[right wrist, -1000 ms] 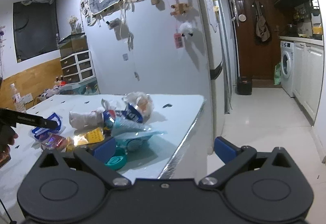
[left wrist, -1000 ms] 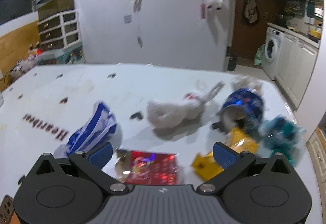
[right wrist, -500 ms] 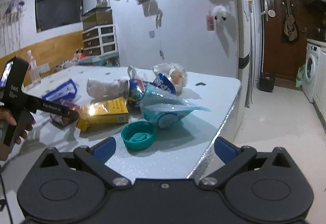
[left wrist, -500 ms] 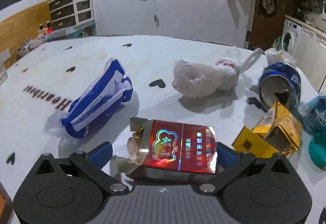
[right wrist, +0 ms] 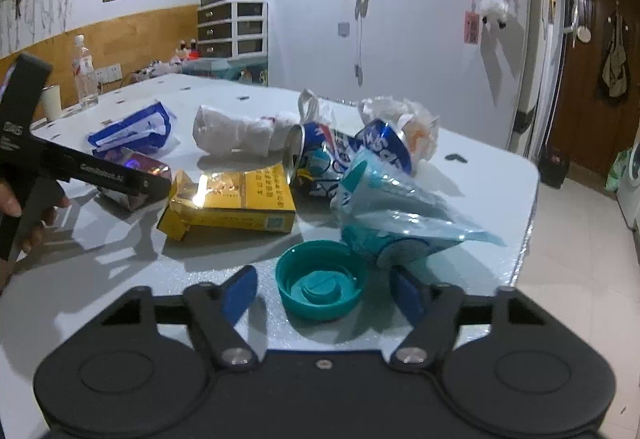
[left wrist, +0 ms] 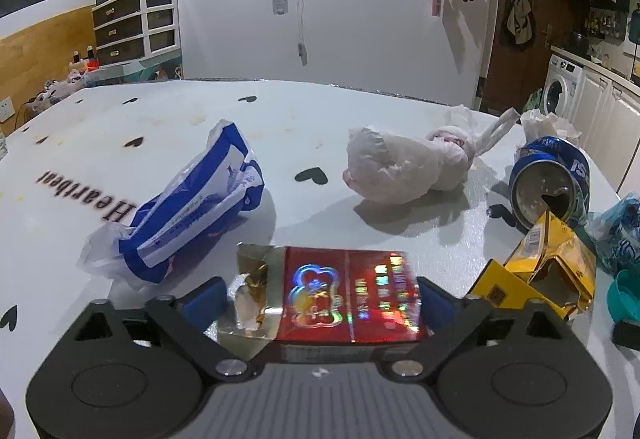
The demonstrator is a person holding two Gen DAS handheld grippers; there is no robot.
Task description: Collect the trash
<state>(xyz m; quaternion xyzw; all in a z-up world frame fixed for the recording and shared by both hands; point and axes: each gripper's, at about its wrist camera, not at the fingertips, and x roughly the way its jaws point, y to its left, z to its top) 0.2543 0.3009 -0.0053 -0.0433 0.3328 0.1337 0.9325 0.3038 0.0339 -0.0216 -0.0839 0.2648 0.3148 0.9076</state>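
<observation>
Low in both frames, I close my left claw (left wrist: 320,297) around the red pack (left wrist: 350,299) and my right claw (right wrist: 324,293) around the teal cap (right wrist: 322,285), neither gripped yet, to lift both.

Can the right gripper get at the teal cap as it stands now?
Probably yes. The teal cap lies open side up on the table, between the closing jaws of the right gripper, nothing covering it. The crumpled blue bag touches its far right edge and may get pinched too.
</observation>
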